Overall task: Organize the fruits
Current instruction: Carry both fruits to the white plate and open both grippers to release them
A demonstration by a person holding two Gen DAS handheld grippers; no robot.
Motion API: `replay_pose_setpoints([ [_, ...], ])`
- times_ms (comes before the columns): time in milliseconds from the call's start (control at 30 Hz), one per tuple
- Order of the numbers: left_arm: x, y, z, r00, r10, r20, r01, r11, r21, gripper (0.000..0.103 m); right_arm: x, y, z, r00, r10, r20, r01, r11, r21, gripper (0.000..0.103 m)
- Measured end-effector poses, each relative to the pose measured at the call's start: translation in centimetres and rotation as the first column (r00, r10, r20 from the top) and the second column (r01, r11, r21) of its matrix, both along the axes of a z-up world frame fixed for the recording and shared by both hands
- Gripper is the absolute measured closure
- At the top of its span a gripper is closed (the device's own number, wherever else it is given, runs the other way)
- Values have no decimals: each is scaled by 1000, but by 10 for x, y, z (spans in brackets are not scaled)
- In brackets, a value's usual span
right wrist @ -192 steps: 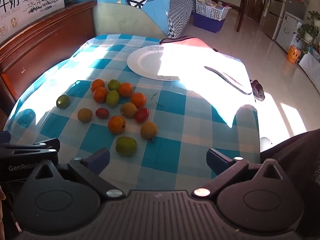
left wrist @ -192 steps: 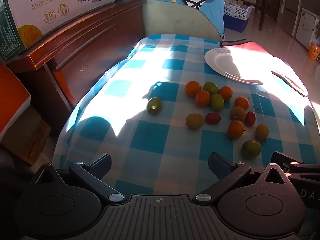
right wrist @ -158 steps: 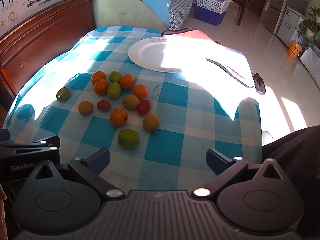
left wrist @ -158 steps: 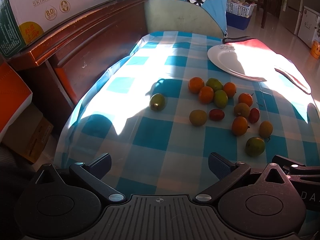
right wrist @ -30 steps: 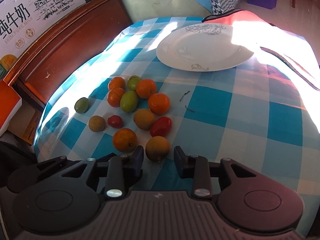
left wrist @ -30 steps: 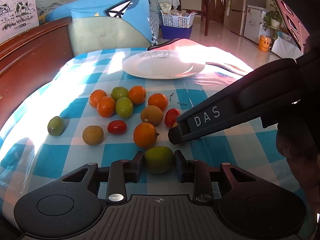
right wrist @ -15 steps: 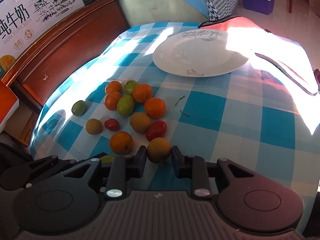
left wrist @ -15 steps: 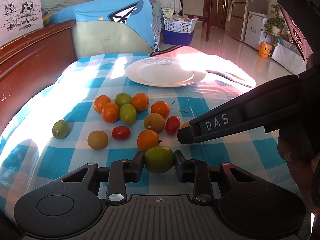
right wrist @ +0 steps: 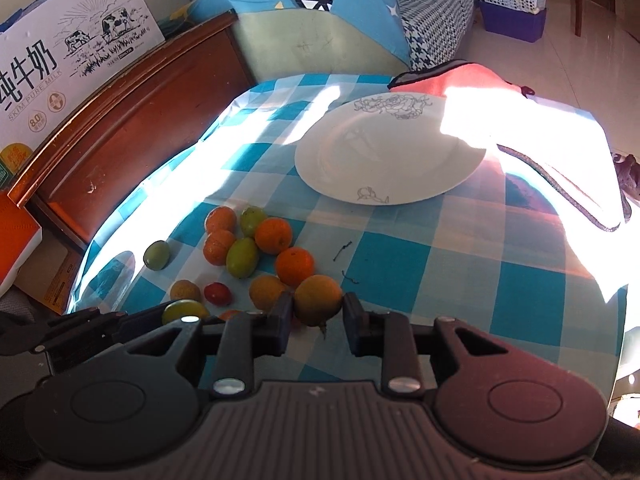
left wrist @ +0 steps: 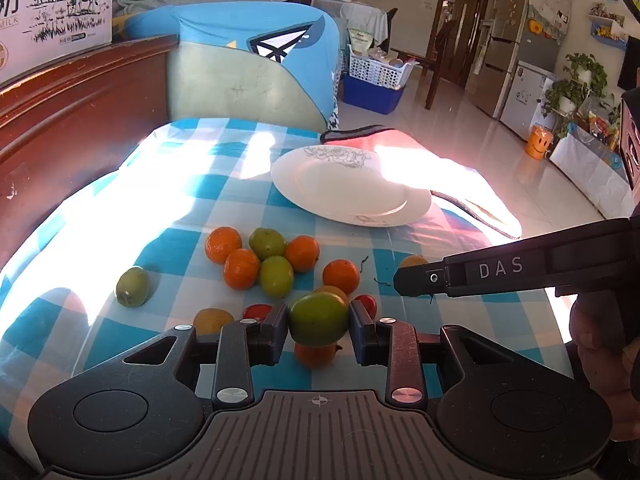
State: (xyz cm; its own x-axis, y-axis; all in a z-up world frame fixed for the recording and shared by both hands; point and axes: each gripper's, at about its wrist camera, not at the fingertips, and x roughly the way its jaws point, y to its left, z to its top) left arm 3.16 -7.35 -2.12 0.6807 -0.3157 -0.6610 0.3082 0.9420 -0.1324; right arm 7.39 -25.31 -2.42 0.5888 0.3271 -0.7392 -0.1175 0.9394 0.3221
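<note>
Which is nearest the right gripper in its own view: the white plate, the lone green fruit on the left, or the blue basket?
1. Lone green fruit, left of the right gripper.
2. White plate, ahead on the table.
3. Blue basket, on the floor beyond.

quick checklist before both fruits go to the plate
1. Left gripper shut on the green fruit: ok.
2. Right gripper shut on the yellow fruit: ok.
3. Plate bare, with room: ok.
4. Way to the plate free of things: ok, only two small twigs on the cloth.
5. Both fruits lifted off the cloth: cannot tell.
6. Grippers apart from each other: ok.
</note>
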Motion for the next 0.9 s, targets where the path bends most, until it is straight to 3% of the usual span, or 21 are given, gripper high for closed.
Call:
replay_pose_setpoints([
  [900, 140, -29, 5, 996, -90, -4, 90, 995, -47, 73, 86, -21, -9, 995, -92, -30, 93, 995, 22, 76],
])
